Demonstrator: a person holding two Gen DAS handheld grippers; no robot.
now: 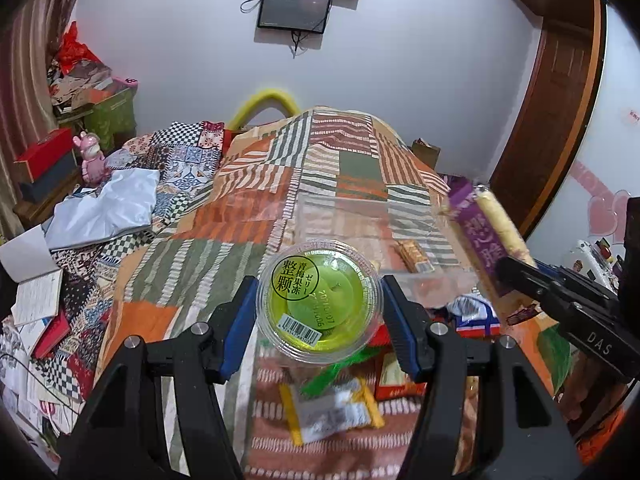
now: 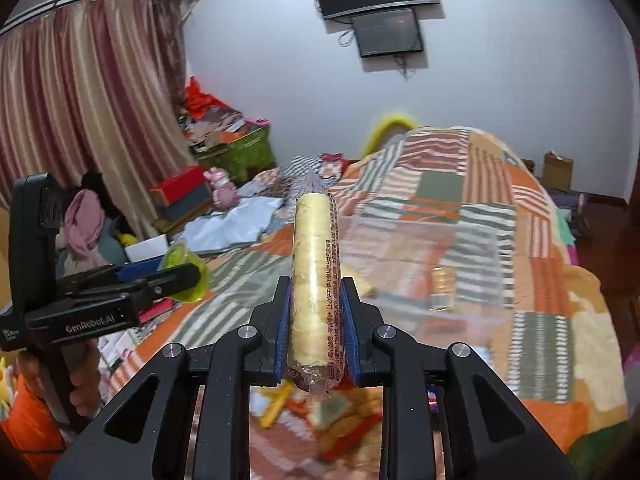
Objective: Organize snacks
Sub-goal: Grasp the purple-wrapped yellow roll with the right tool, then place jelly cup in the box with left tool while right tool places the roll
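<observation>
While gripped: jelly cup [image 1: 319, 300], biscuit roll [image 2: 316, 280]

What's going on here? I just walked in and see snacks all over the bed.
A person is sorting snacks with two handheld grippers. The left gripper is shut on a round clear cup of green jelly, held above the patchwork striped quilt. The right gripper is shut on a long clear-wrapped roll of pale yellow biscuits. A clear plastic bin on the quilt holds one small packet; more packets lie loose below.
</observation>
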